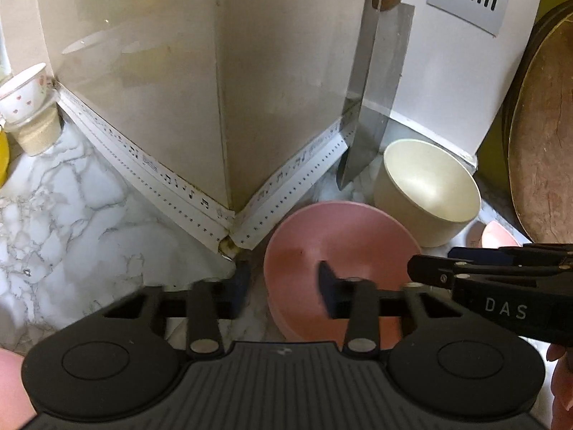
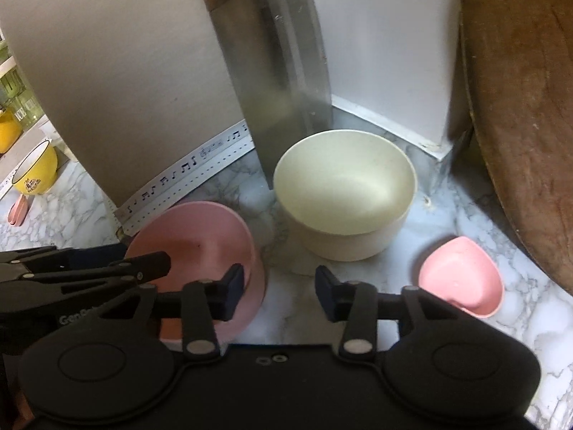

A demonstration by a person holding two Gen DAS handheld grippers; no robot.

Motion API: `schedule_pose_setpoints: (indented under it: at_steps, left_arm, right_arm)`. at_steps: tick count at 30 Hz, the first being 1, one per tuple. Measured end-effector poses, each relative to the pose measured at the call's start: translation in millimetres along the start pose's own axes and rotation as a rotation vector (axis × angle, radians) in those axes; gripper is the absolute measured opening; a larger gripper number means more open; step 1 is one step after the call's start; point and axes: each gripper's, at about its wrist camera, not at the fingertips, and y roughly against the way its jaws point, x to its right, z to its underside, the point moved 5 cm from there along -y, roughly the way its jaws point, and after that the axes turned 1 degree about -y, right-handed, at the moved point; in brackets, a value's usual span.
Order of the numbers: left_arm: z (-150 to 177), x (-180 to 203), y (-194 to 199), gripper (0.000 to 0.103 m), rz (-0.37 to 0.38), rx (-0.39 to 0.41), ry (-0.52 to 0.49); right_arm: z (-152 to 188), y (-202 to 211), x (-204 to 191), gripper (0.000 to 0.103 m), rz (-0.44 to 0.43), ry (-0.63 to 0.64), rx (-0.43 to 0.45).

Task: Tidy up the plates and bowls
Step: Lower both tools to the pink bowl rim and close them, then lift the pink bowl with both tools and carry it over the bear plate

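Observation:
A pink bowl [image 1: 333,247] stands on the marble counter near the wall corner; it also shows in the right wrist view [image 2: 200,240]. A cream bowl [image 1: 426,193] stands just behind it to the right, and is central in the right wrist view [image 2: 343,193]. A small pink heart-shaped dish [image 2: 462,279] lies to the right. My left gripper [image 1: 284,288] is open, its fingers straddling the pink bowl's left rim. My right gripper [image 2: 281,290] is open and empty, low over the counter between the pink bowl and the heart dish, in front of the cream bowl.
A steel cleaver [image 1: 365,107] and a round wooden board [image 1: 540,125] lean against the wall behind the bowls. A patterned cup [image 1: 25,89] stands stacked on other cups at the far left. A yellow mug [image 2: 35,172] stands left on the marble counter [image 1: 71,222].

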Motion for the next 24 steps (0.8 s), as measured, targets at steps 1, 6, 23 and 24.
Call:
schedule_pose_setpoints:
  at_steps: [1, 6, 23, 24]
  left_arm:
    - [0.3, -0.6, -1.5, 0.027, 0.003, -0.007, 0.002]
    - [1.9, -2.2, -0.7, 0.017, 0.009, -0.006, 0.001]
    - [15.2, 10.2, 27.8, 0.01, 0.071, -0.008, -0.021]
    - [17.6, 12.7, 31.7, 0.01, 0.082, -0.008, -0.027]
  right_arm:
    - [-0.1, -0.7, -2.1, 0.03, -0.006, 0.002, -0.003]
    - [0.3, -4.8, -10.0, 0.018, -0.007, 0.013, -0.016]
    - [23.6, 31.3, -15.7, 0.008, 0.077, 0.001, -0.01]
    - [26.9, 36.6, -15.4, 0.008, 0.086, -0.006, -0.009]
